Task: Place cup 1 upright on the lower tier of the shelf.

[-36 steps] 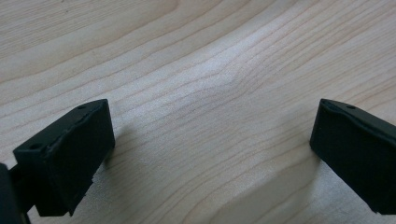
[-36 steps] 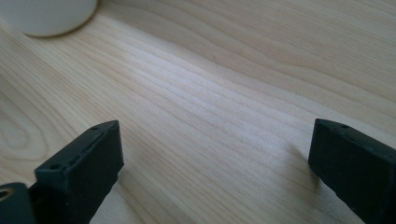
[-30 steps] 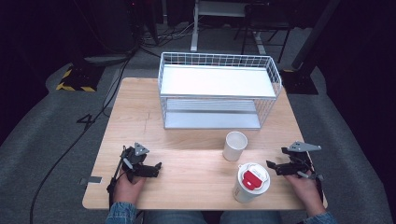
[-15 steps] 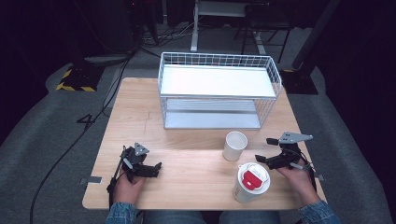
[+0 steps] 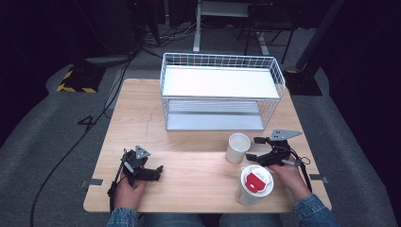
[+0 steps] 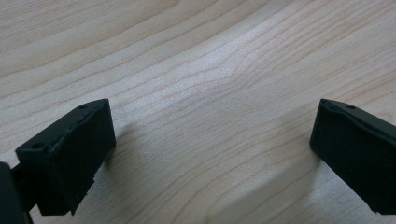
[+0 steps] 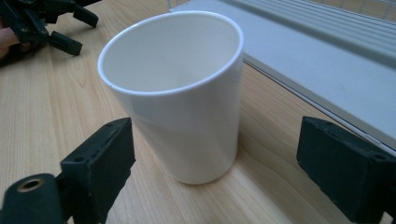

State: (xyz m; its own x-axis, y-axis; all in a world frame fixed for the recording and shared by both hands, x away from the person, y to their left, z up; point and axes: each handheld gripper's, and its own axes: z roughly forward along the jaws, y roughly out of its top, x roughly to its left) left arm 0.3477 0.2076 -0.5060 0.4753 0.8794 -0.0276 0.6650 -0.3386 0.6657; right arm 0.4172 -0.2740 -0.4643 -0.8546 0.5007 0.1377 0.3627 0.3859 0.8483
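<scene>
- Since a second ago your right gripper point(image 5: 252, 149) has travelled from the table's right edge in toward the white cup point(image 5: 237, 147), and its jaws have just been closing down from a wider spread; the cup stands between them, but the pads do not press on it yet.
- You see the white cup point(image 7: 175, 93) upright on the wooden table point(image 5: 189, 142), its long axis vertical and its mouth open upward, dead ahead of the jaws in the right gripper view, with a gap on each side.
- It stands just in front of the wire basket point(image 5: 222, 90) and just behind the lidded cup with the red tab point(image 5: 254, 184).
- Your right hand is far nearer; your left gripper point(image 5: 158, 171) rests well apart at the near left, jaws spread over bare wood.
- A grip likely needs only a short push forward, then squeezing level across the wall.
</scene>
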